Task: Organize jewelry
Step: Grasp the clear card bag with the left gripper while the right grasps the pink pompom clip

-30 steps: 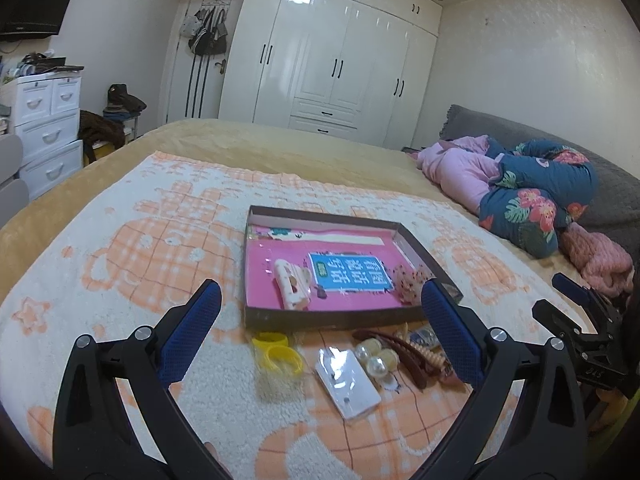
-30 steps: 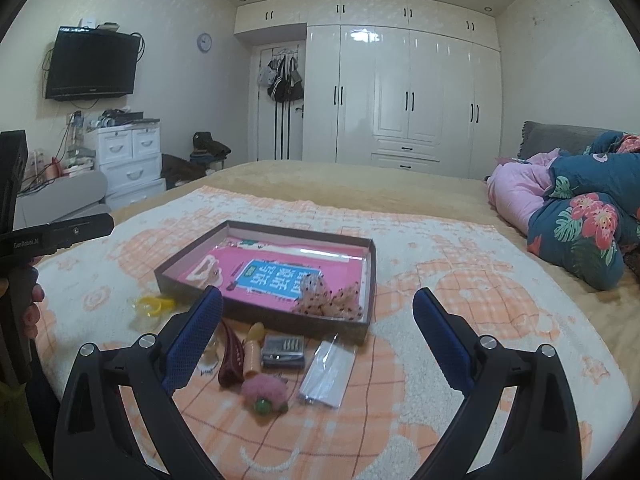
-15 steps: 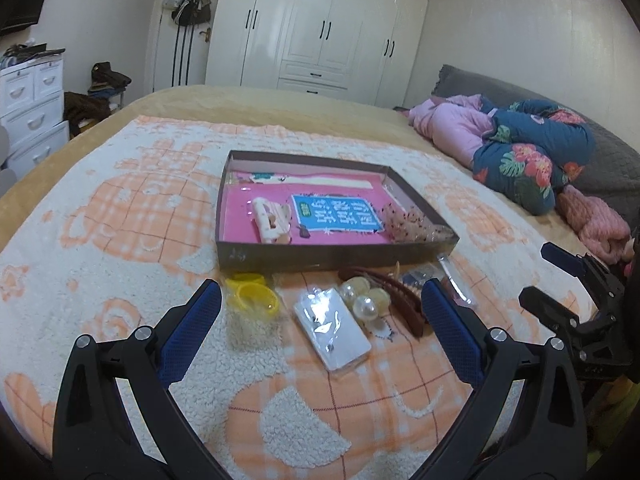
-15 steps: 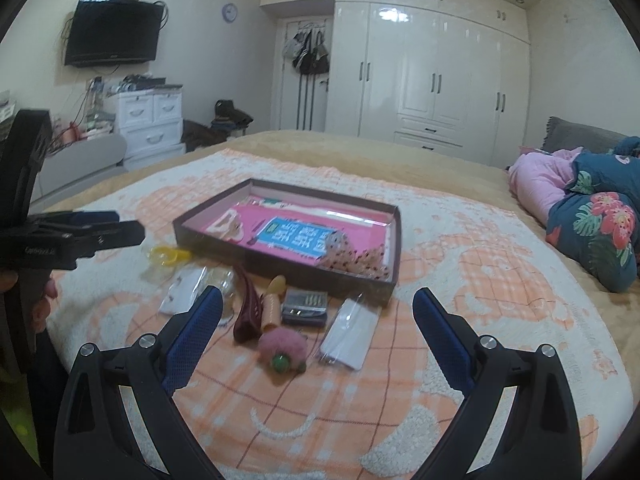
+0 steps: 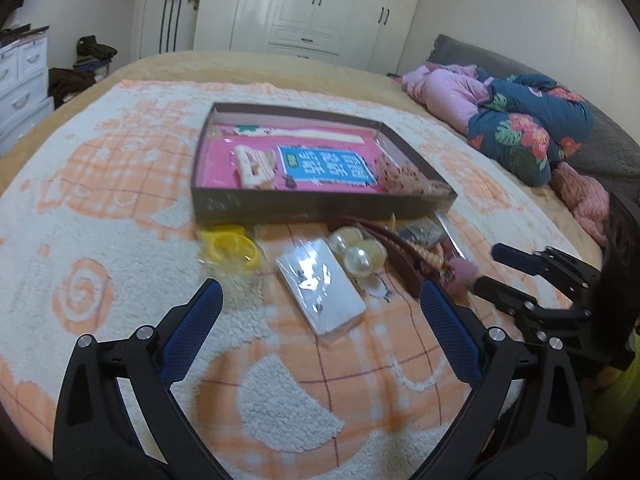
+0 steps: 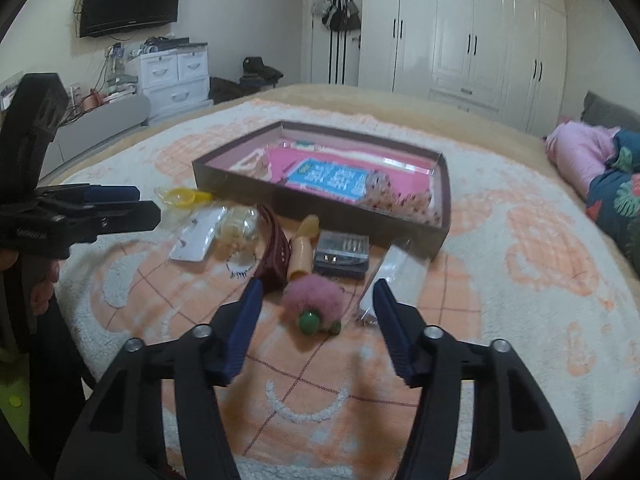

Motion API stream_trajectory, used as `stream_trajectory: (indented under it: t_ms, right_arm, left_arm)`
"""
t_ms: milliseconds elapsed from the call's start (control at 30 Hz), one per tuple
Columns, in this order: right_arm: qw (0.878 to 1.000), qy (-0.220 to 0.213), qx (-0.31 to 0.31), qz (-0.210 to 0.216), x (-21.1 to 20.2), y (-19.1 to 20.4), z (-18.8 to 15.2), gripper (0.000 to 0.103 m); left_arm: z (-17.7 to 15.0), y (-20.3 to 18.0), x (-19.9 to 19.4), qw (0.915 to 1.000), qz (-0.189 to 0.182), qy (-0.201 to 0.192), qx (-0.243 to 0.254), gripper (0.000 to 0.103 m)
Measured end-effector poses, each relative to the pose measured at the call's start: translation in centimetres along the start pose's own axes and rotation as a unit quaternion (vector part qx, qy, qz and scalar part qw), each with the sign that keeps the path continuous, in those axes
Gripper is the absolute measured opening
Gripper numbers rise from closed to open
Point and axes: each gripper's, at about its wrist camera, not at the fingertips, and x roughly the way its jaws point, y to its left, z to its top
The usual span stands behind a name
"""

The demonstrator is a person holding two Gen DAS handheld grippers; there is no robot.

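Both claws have dropped toward bed; right claw (image 6: pixel 318 300), part-open & empty, has pink pompom (image 6: pixel 313 294) dead ahead between tips. Left claw (image 5: pixel 318 312), wide open & empty, is over card packet (image 5: pixel 320 286), farther off.

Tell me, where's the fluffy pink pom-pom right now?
In the right wrist view the pink pom-pom lies on the blanket between the open right tongs, just nearer than the dark red hair clip.

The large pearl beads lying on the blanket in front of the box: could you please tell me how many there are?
3 in the left wrist view, clustered together: one pearl bead nearest the box, one in front, one beside the brown hair clip. More may be hidden behind them.
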Motion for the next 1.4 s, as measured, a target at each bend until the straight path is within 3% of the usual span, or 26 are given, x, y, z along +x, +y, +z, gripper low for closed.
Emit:
stream_trajectory:
  t_ms: [267,367,500,667,800,833,1400]
  right_arm:
    - [0.999,0.027,-0.013,0.016,2.1,0.5,-0.7,0.039]
    - [0.999,0.029,-0.011,0.015,2.6,0.3,-0.8,0.028]
    - [0.999,0.022,0.009,0.026,2.3,-0.7,-0.9,0.023]
    - [0.999,0.011,0.02,0.023,1.7,-1.2,-1.0,0.022]
    - [0.999,0.002,0.033,0.026,1.4,-1.7,-0.8,0.022]
    - [0.999,0.0,0.036,0.027,1.3,-1.8,-0.7,0.022]
    - [0.998,-0.036,0.037,0.03,-1.0,-1.5,0.2,0.022]
  left_arm:
    - [-0.9,-0.2,2.4,0.9994,-0.004,0.033,-0.003,0.086]
    - [-0.8,-0.1,3.0,0.9992,-0.007,0.037,-0.013,0.086]
    - [-0.5,0.0,3.9,0.9989,-0.01,0.041,-0.02,0.08]
    - [-0.2,-0.3,5.0,0.9987,-0.007,0.047,-0.018,0.074]
    - [-0.3,-0.4,5.7,0.9982,0.024,0.054,0.002,0.051]
    - [-0.3,-0.3,5.8,0.998,0.026,0.058,0.006,0.049]
    - [-1.0,-0.6,1.6,0.9987,-0.024,0.046,0.003,0.041]
